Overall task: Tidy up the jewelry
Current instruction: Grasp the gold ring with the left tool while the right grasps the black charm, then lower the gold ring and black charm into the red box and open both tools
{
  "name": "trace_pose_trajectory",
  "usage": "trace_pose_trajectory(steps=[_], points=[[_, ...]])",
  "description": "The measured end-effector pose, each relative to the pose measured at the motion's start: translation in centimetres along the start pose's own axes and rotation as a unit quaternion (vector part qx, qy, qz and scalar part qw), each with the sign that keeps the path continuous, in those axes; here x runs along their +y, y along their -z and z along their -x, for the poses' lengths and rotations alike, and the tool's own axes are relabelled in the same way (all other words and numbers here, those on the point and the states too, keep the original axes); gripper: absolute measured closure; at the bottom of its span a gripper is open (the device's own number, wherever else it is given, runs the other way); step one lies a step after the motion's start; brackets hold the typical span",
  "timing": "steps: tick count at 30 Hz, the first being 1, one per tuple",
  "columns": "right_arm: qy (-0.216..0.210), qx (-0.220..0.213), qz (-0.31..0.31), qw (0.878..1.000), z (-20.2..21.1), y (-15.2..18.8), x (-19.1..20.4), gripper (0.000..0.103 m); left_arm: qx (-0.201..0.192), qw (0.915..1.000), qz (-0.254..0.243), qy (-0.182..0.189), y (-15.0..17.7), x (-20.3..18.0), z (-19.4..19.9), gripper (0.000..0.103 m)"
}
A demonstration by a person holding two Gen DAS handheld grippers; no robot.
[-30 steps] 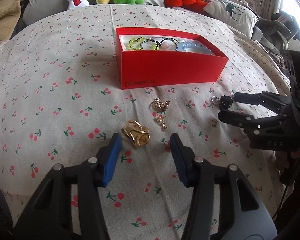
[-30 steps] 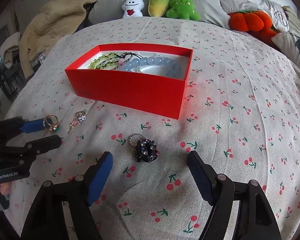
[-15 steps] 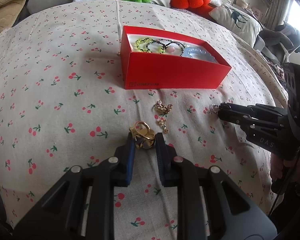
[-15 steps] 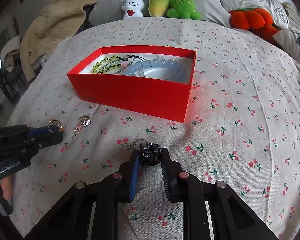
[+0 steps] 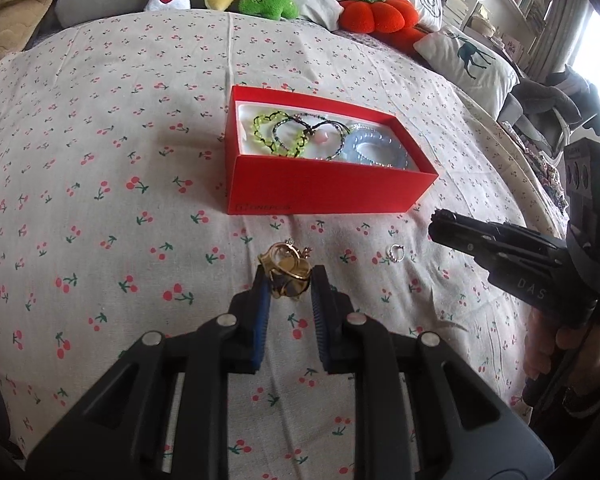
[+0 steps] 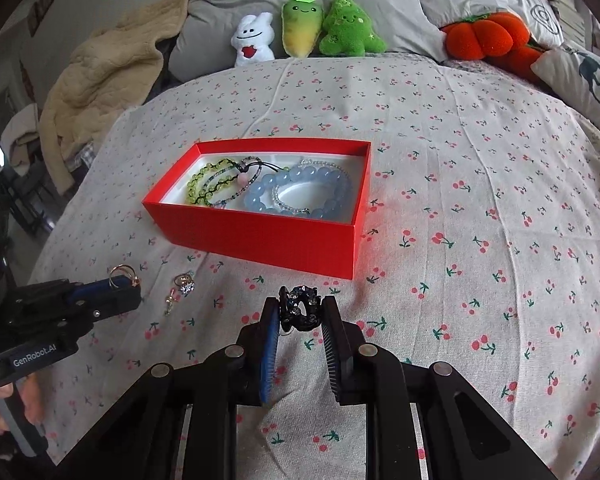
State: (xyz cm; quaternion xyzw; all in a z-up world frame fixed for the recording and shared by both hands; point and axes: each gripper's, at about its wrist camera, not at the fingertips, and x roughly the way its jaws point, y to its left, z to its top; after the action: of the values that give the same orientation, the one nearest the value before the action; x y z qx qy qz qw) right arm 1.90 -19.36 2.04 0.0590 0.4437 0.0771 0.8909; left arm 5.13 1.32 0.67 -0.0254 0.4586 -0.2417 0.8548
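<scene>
My left gripper [image 5: 286, 280] is shut on a gold ring [image 5: 286, 270] and holds it above the cherry-print bedspread, in front of the open red box [image 5: 324, 194]. My right gripper [image 6: 300, 312] is shut on a black jewelled ring [image 6: 301, 309], also lifted, near the box's [image 6: 260, 236] front right corner. The box holds a green bead bracelet [image 6: 204, 184], a dark cord bracelet and a blue bead bracelet [image 6: 300, 190]. A small silver ring [image 5: 396, 251] and a gold charm earring [image 6: 182, 285] lie on the bedspread. The left gripper also shows in the right wrist view [image 6: 124, 280], the right gripper in the left wrist view [image 5: 440, 222].
Plush toys [image 6: 300, 28] and an orange plush pumpkin [image 6: 488, 36] line the pillows at the back. A beige blanket [image 6: 104, 76] is heaped at the back left. A deer-print pillow [image 5: 472, 60] lies at the right edge.
Both grippers closed on their rings and lifted them off the bedspread. The silver ring stayed behind where the black ring lay.
</scene>
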Motion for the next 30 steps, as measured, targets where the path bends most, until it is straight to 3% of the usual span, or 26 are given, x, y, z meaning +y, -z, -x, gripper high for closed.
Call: trace_pose_trajectory(steps=[12,30], points=[[-0.020,-0.014,-0.016,1.000,2.2,-4.0,1.2,0.082,-0.031,0.9993,0.007,0.021,-3.4,-2.3,2.4,0.081],[-0.006,0.010,-0.071,0.997,-0.5,-7.7,-0.2,0.081,-0.021,0.9990,0.038,-0.010,-7.3,-2.1,-0.5,0.081]])
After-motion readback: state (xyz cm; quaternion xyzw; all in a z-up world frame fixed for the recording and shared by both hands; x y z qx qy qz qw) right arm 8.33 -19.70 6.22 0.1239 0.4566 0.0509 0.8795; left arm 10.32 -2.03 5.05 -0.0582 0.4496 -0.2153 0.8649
